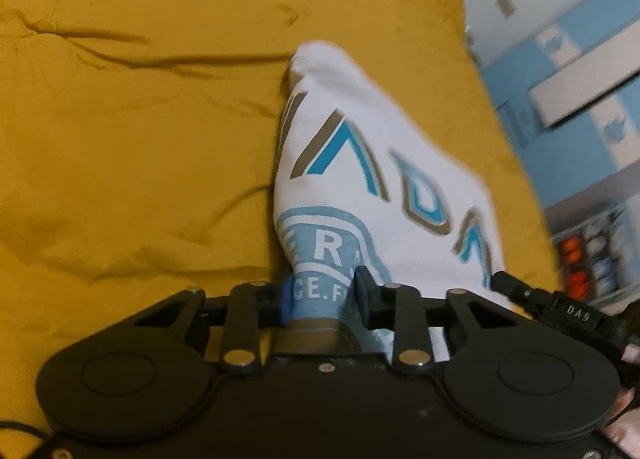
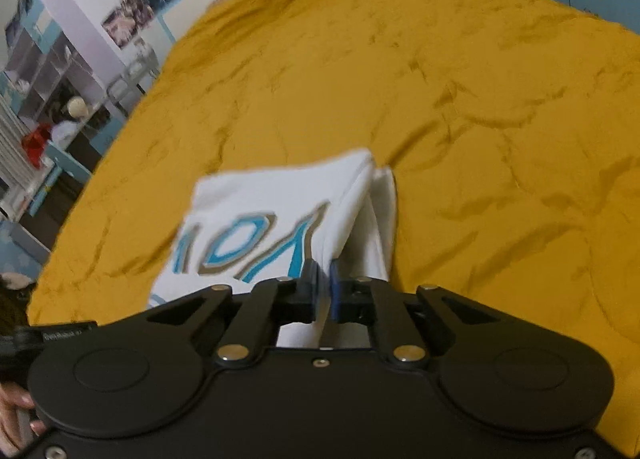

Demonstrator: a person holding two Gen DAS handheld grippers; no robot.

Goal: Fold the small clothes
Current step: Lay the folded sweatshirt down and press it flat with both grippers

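One bed (image 1: pixel 140 139) with a mustard cover fills both views. One white shirt (image 1: pixel 360 163) with blue and tan lettering is held above it, running from the 6 o'clock edge toward 12. Two tools grip it: the left tool (image 1: pixel 323 295) pinches a bunched printed part, and the right tool (image 2: pixel 324 289) is pressed together on a folded edge at 6 o'clock.
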